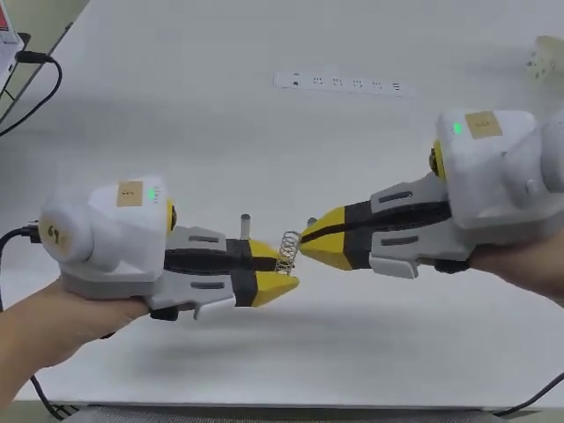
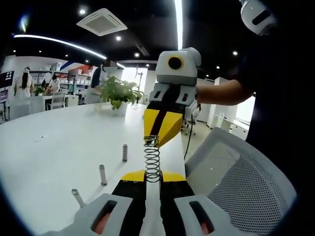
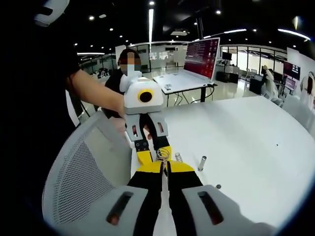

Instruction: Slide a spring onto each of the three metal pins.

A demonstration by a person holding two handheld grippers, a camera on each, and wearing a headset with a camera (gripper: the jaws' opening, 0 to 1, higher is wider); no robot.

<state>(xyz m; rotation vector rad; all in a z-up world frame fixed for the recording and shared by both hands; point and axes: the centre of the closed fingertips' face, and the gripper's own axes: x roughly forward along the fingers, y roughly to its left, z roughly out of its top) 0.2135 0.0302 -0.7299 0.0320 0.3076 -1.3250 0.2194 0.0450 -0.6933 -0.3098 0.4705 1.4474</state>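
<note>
A broad white table [image 1: 264, 53] carries a white power strip [image 1: 342, 84] towards its far side and a black cable [image 1: 40, 88] at one corner; a grey mesh chair [image 2: 236, 182] stands just beside it. Overhead the ceiling is dark, with round downlights, a long light strip [image 2: 178, 19] and a square air vent [image 2: 102, 21]; a potted plant [image 2: 118, 93] sits at the table's end, a bright window [image 2: 129, 76] behind it; elsewhere a large red screen [image 3: 202, 56] stands behind another white desk [image 3: 179, 81].
</note>
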